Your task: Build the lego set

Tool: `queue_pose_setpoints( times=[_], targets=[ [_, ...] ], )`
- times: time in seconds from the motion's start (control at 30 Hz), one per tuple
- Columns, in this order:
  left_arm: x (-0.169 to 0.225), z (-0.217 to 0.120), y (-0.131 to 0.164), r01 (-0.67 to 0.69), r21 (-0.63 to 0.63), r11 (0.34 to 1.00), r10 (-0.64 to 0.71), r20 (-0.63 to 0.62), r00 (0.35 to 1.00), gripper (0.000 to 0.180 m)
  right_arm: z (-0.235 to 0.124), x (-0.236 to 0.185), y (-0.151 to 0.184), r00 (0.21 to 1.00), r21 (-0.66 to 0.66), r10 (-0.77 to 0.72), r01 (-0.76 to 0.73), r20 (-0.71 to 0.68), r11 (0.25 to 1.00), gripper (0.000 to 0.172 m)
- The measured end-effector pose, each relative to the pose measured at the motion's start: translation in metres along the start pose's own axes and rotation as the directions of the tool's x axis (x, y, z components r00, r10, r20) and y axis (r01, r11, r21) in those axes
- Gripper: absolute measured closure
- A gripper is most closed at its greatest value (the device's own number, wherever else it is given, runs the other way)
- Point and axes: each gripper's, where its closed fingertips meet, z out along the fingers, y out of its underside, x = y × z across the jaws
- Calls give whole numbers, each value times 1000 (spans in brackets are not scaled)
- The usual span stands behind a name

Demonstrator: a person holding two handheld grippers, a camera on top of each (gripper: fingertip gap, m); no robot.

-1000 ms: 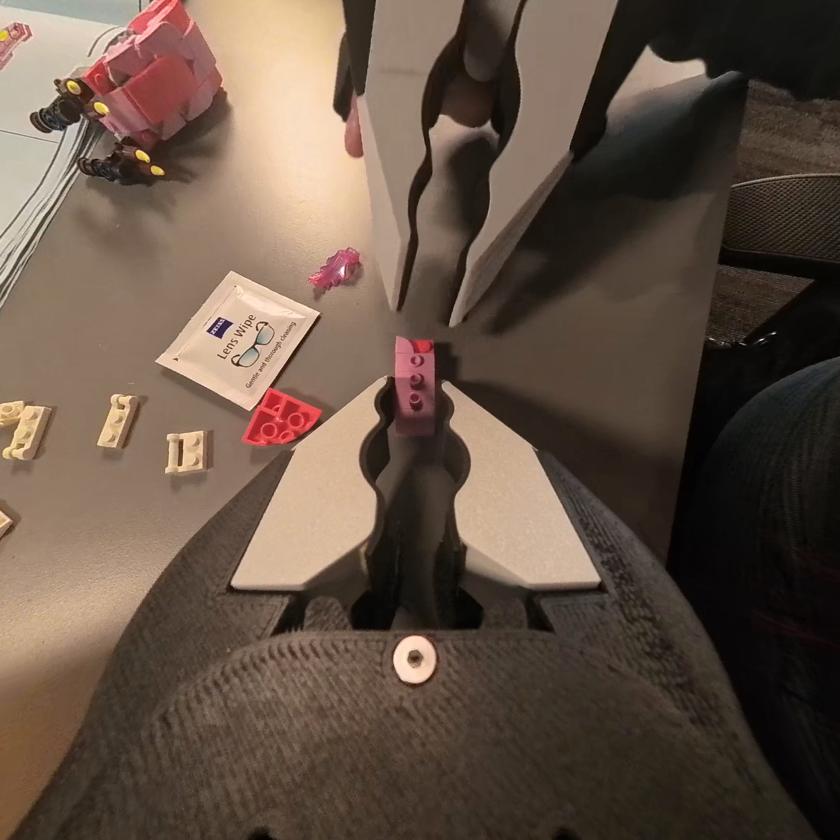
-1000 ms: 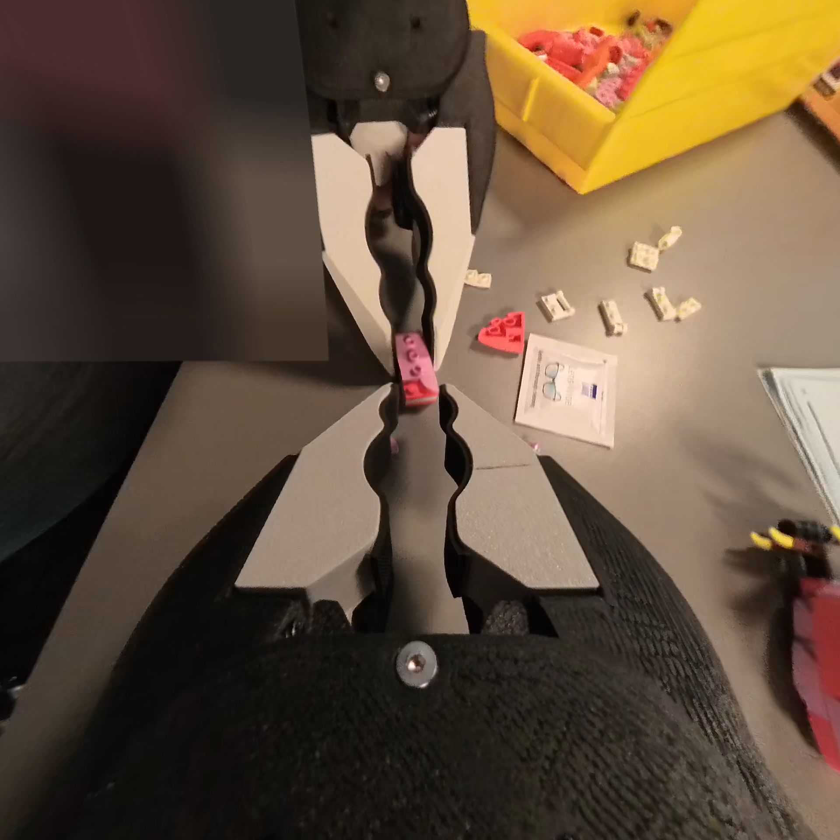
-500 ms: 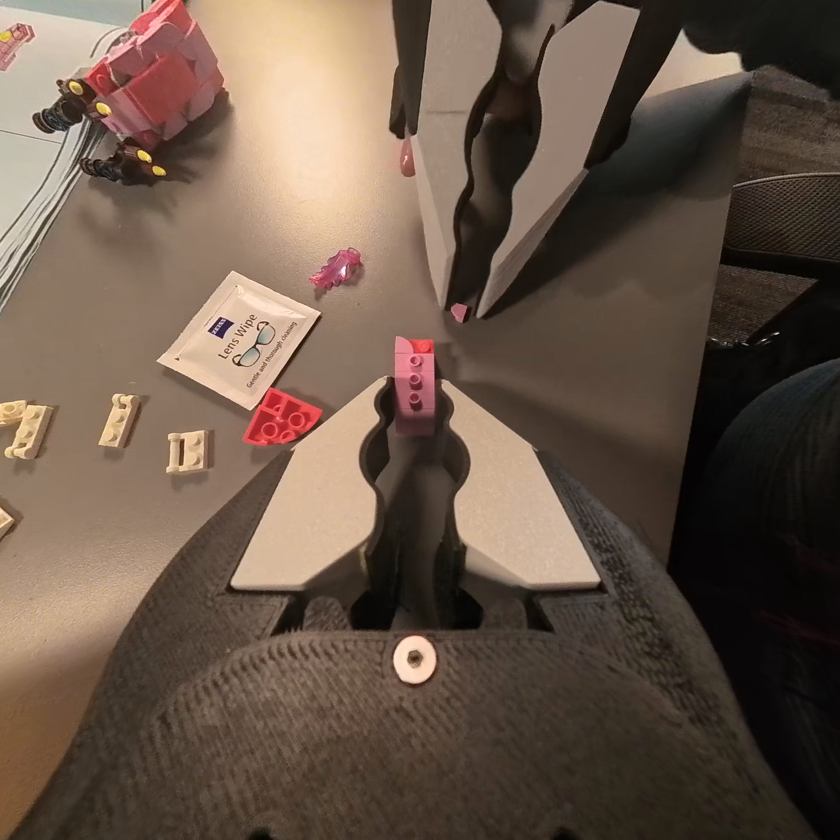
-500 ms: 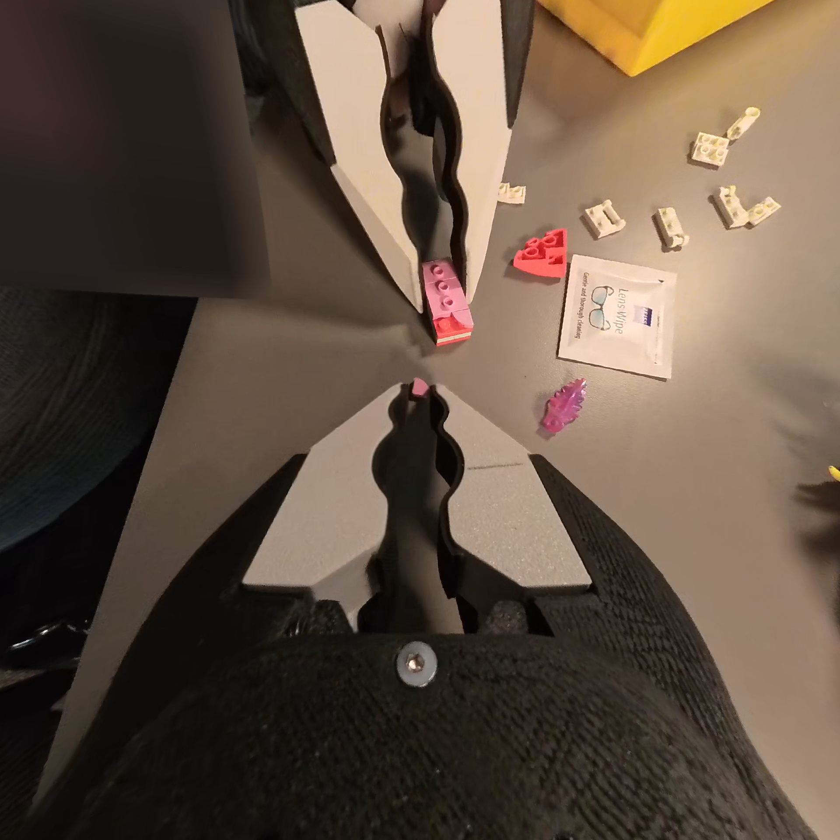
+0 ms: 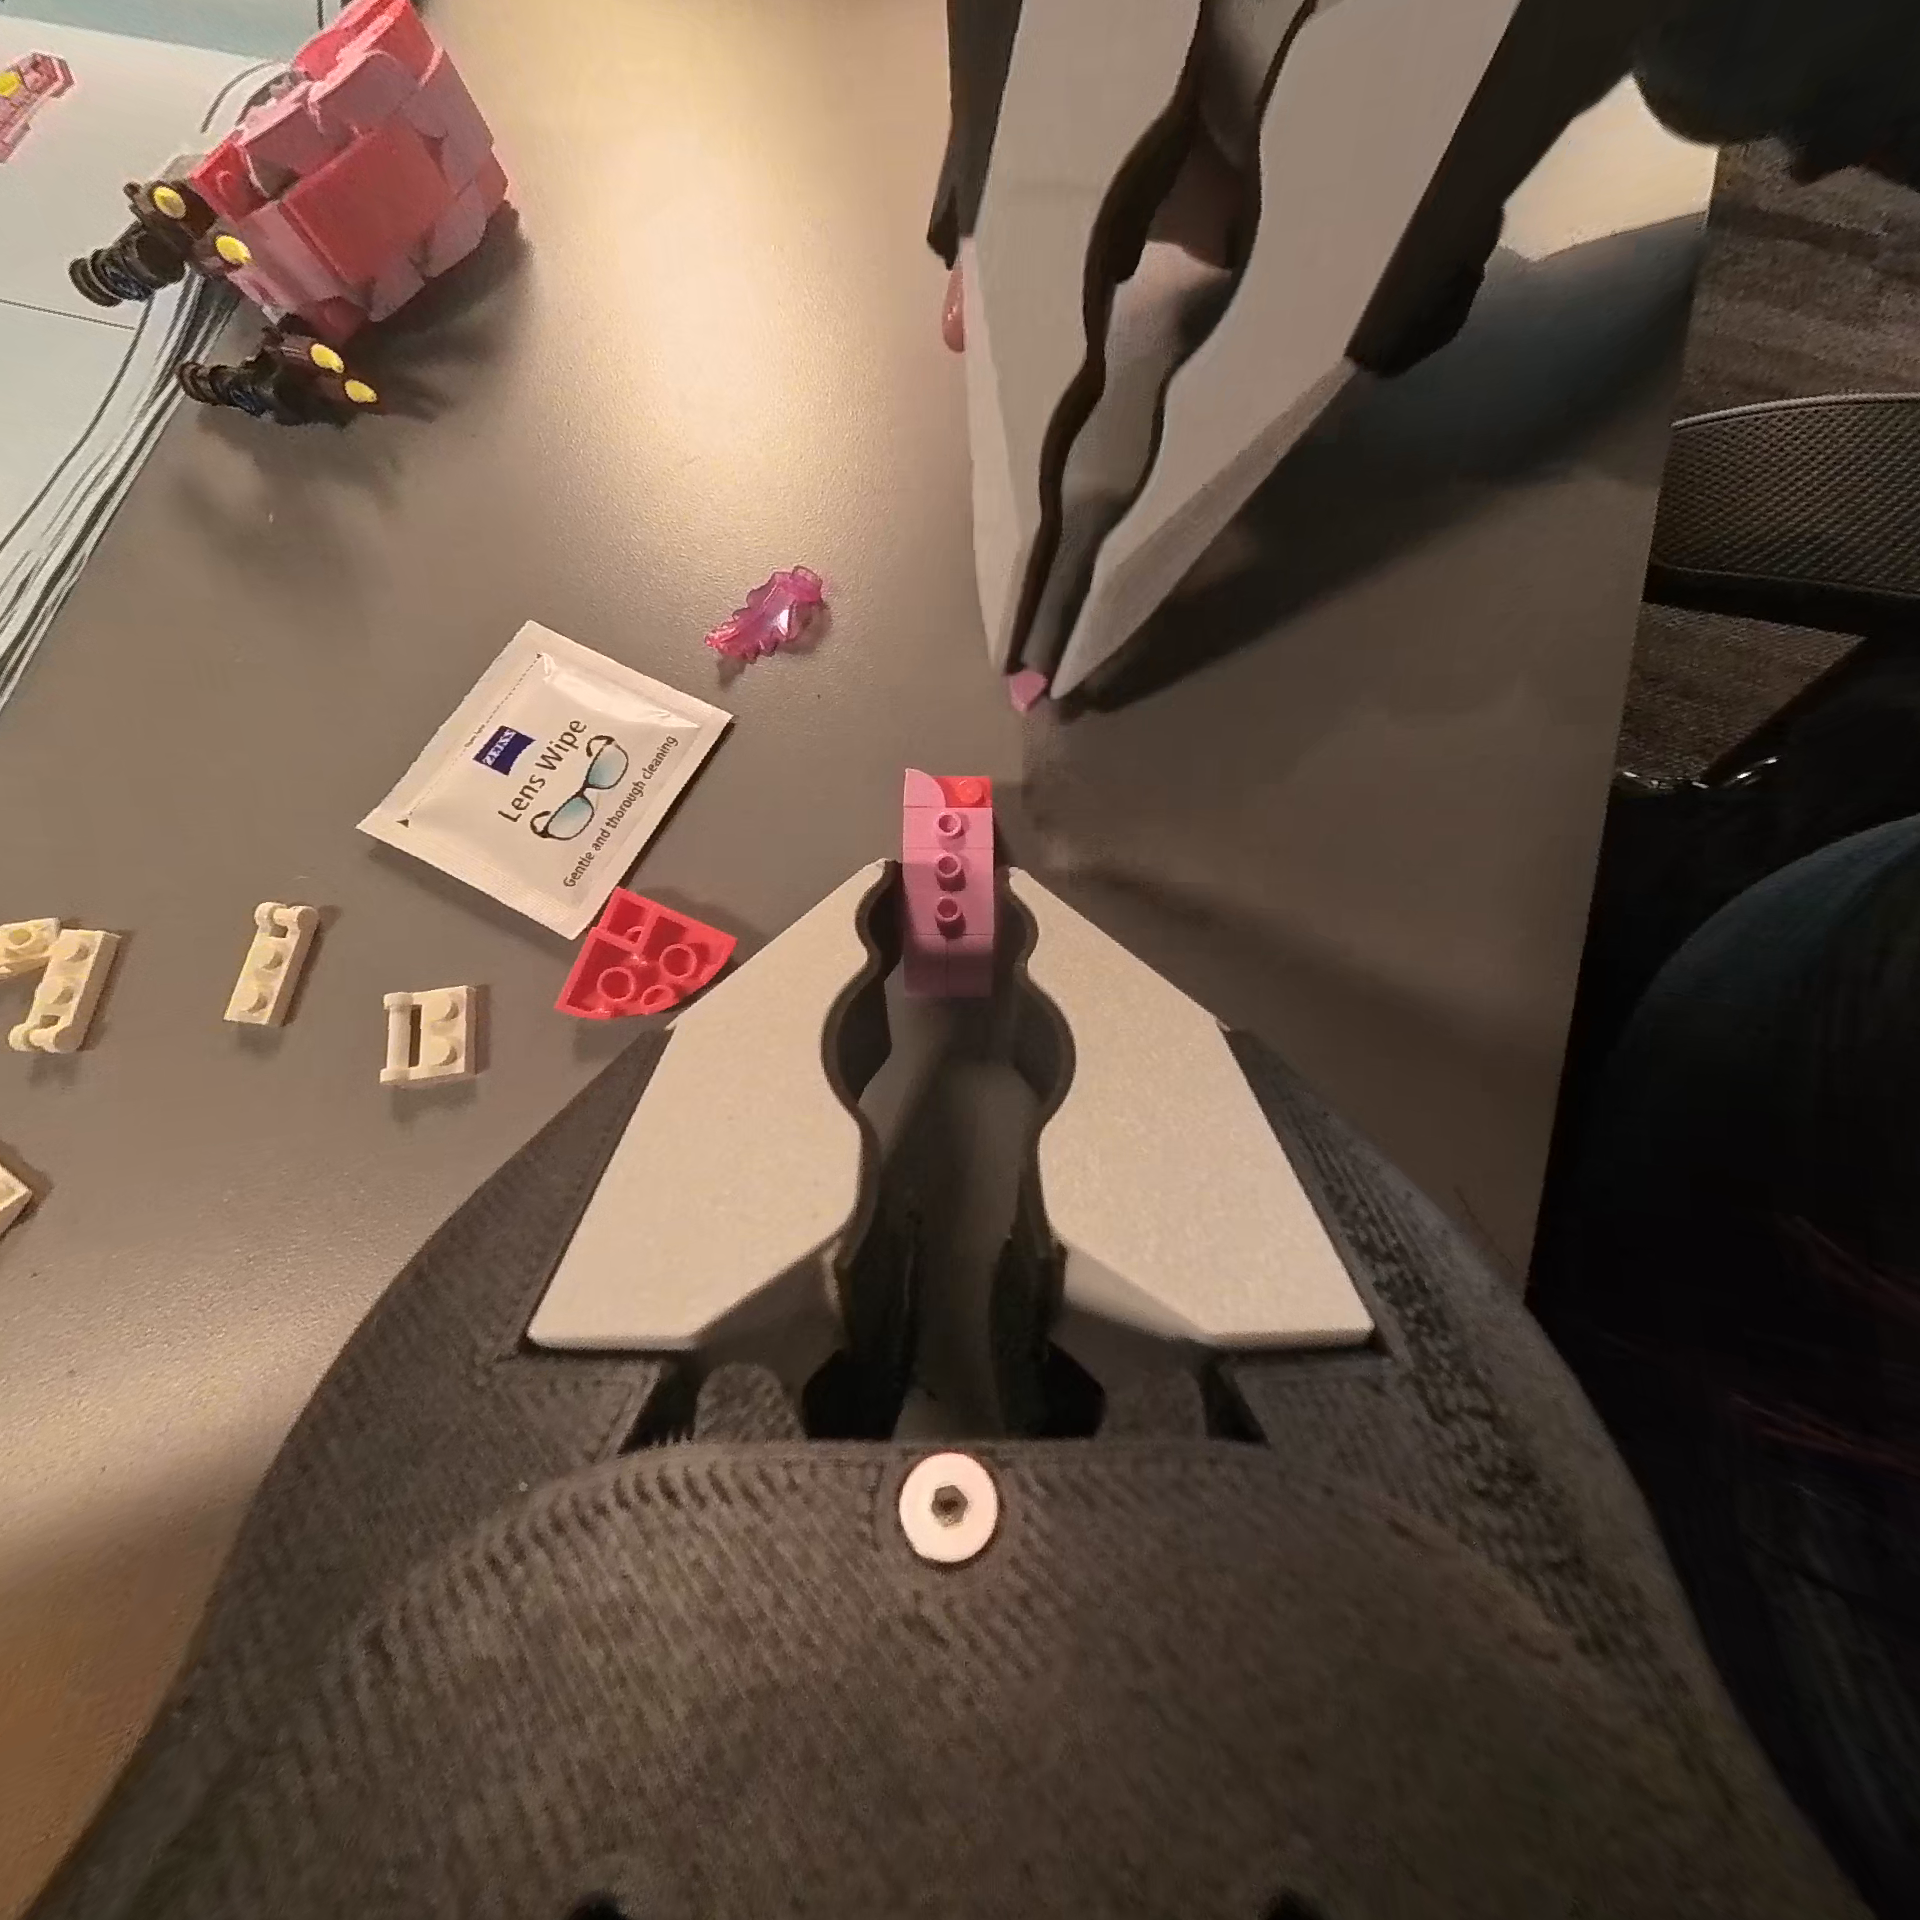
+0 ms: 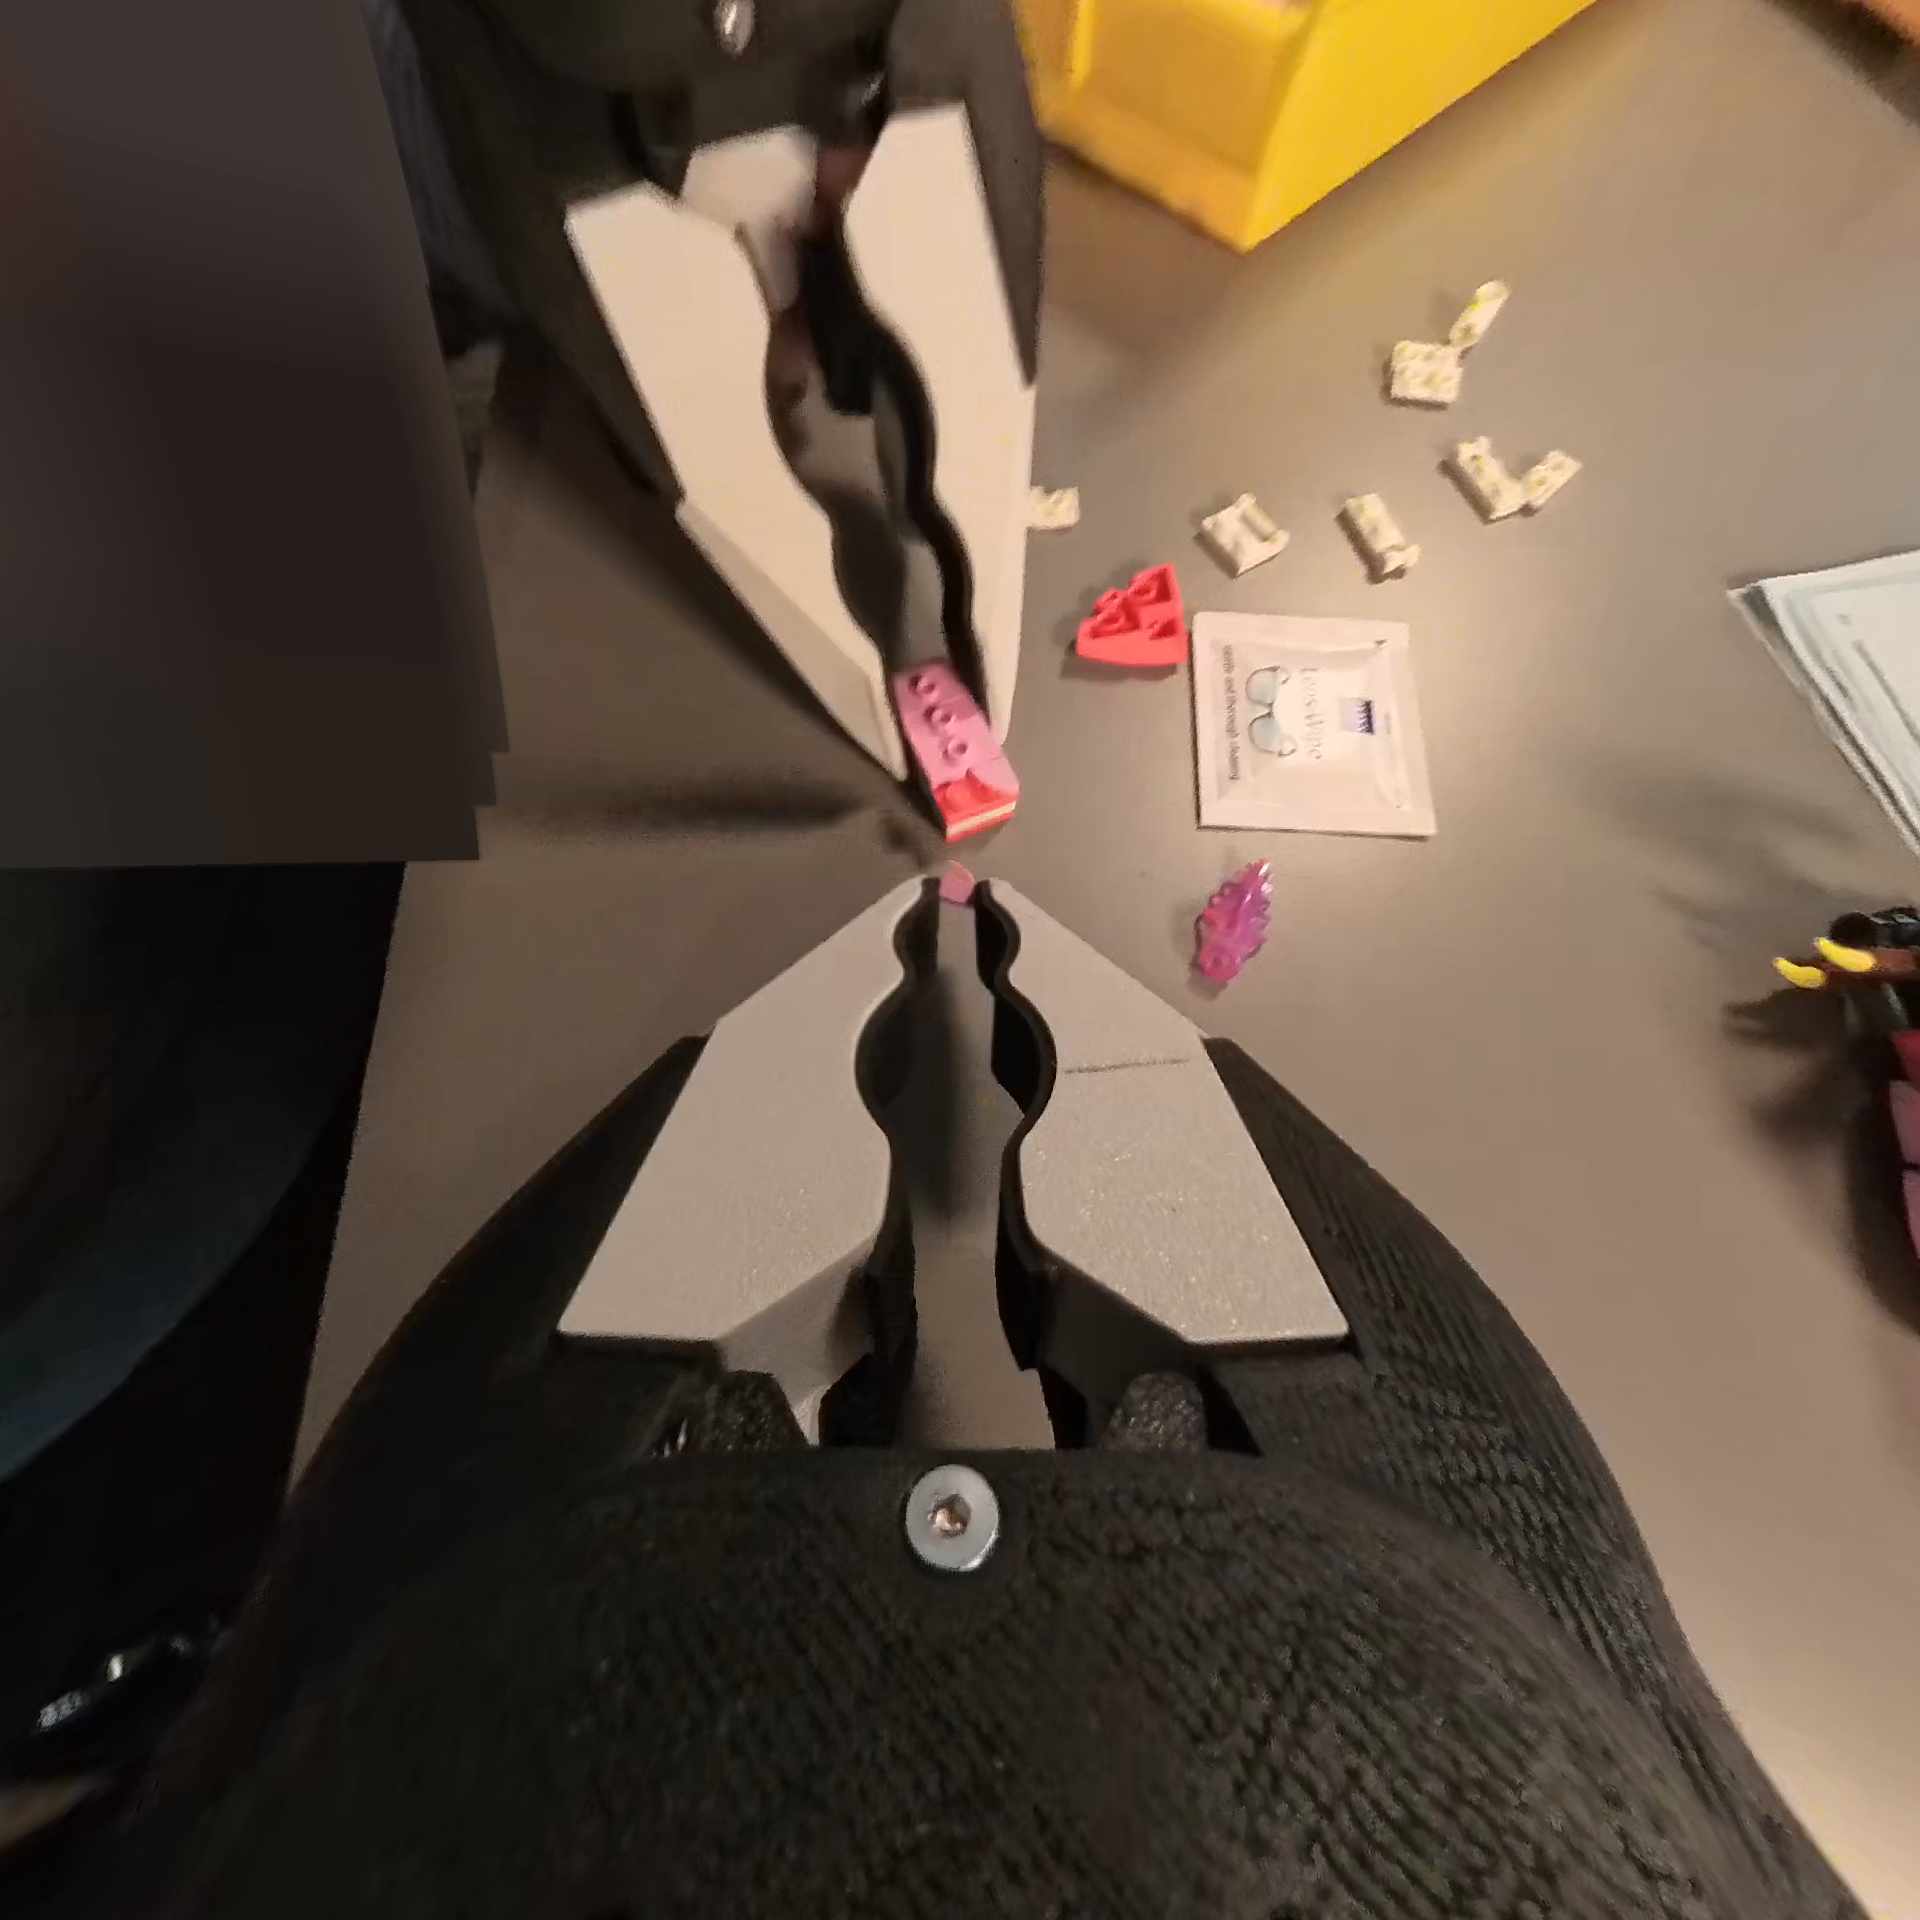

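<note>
My left gripper (image 5: 951,875) is shut on a pink brick assembly (image 5: 948,831) with a red piece at its far end, and holds it just above the grey table (image 5: 623,468). My right gripper (image 6: 956,889) is shut on a small pink piece (image 6: 957,883) pinched at its very fingertips. It faces the left gripper, a short way off the assembly's red end. In the left wrist view the right gripper (image 5: 1039,681) comes down from above with the small pink piece (image 5: 1029,690) at its tips. The right wrist view shows the left gripper (image 6: 945,753) with the assembly (image 6: 951,743).
On the table lie a white wipe sachet (image 5: 545,764), a red quarter-round plate (image 5: 639,961), a clear pink leaf piece (image 5: 769,623), several cream hinge plates (image 5: 431,1034) and a pink-red build with black parts (image 5: 343,208). A yellow bin (image 6: 1247,114) stands behind. The table edge is at the right. My two grippers' fingertips are within a few centimetres of each other.
A second ago my right gripper's tips were at the assembly's end with wider jaws. They closed on the small pink piece and drew back from the assembly. My left gripper has stayed still.
</note>
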Motion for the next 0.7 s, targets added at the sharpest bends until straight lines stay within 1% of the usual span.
queue_pose_setpoints(
  times=[0.1,0.2,0.27,0.37,0.5,0.7],
  targets=[
    [-2,1,-1,20,0,1000,-20,21,1000,164,2,6,-12,997,47,59,-56,-58,997,166],
    [-7,2,-2,108,9,994,-109,85,990,164,9,7,-14,990,37,77,-73,-120,997,166],
    [-10,3,-3,142,15,990,-142,126,982,164,13,5,-15,986,38,87,-82,-142,996,166],
    [-11,3,-3,149,15,989,-150,159,976,164,13,11,-16,972,47,114,-106,-205,993,166],
    [-11,4,-4,157,16,988,-157,162,974,164,15,16,-12,960,21,123,-122,-250,992,166],
    [-10,4,-4,153,16,988,-153,161,975,164,17,16,-13,959,14,134,-135,-251,991,166]
  ],
)
